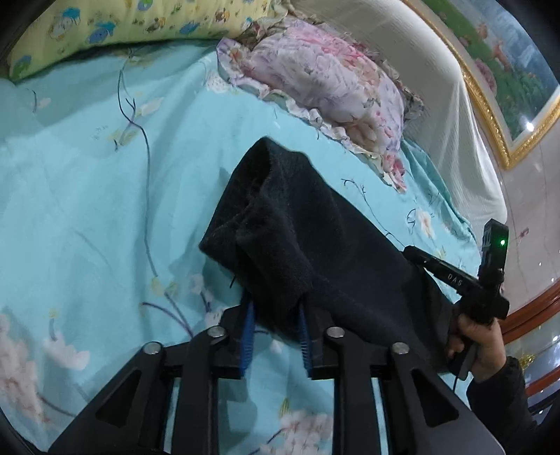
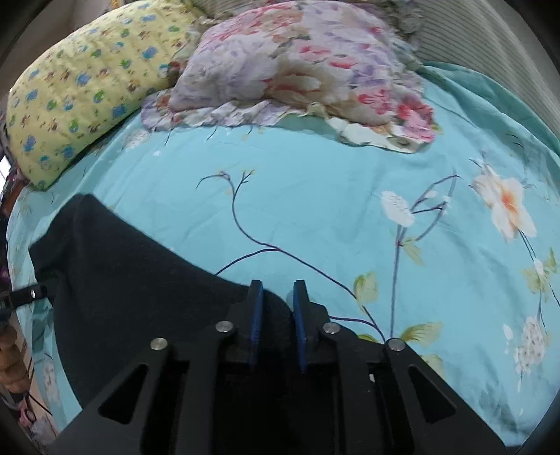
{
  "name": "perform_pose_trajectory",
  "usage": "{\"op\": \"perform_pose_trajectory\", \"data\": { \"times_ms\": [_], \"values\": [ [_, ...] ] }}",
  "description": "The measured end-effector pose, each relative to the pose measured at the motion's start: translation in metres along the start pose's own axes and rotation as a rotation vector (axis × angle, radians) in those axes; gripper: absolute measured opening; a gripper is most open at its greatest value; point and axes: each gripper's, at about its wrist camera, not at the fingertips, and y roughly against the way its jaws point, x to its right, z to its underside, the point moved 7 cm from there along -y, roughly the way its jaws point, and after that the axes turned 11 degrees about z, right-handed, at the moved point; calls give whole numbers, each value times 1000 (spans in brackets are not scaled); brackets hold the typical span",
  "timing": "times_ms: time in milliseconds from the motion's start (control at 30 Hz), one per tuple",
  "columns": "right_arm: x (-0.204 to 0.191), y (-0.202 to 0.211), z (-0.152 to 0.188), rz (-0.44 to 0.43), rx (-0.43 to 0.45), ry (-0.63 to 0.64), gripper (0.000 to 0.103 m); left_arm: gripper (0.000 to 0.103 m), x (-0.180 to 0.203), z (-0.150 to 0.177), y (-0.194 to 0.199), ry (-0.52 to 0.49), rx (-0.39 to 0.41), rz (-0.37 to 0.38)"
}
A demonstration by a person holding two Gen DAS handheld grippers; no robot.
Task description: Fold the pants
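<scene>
Dark navy fleece pants [image 1: 315, 238] lie on a turquoise flowered bedsheet [image 1: 87, 196]. My left gripper [image 1: 276, 308] has its blue pads on either side of a bunched fold of the pants, whose edge drapes over the fingertips. The right gripper's body [image 1: 465, 280] shows at the pants' right edge, held by a hand. In the right wrist view the pants [image 2: 133, 280] spread left and below, and my right gripper [image 2: 278, 290] has cloth between its blue pads at the pants' corner.
A pink flowered pillow [image 1: 325, 80] and a yellow cartoon-print pillow [image 1: 115, 24] lie at the bed's far side. A white draped headboard [image 1: 437, 105] and a gold-framed picture [image 1: 518, 70] stand at the right. The sheet [image 2: 350, 210] stretches out beyond the pants.
</scene>
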Motion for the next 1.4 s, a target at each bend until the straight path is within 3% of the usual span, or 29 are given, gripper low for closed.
{"op": "perform_pose_trajectory", "data": {
  "times_ms": [33, 67, 367, 1233, 1400],
  "values": [
    [3, 3, 0, 14, 4, -12, 32, 29, 2, -1, 6, -18, 8, -19],
    [6, 8, 0, 37, 10, -20, 35, 31, 4, -1, 12, -31, 19, -34],
    [41, 77, 26, -10, 114, -182, 46, 43, 55, -13, 37, -134, 78, -2],
    [164, 190, 191, 98, 153, -637, 47, 59, 236, 49, -101, -460, -248, 151],
    [204, 204, 223, 136, 168, -791, 48, 62, 270, 65, -129, -528, -313, 180]
  ]
}}
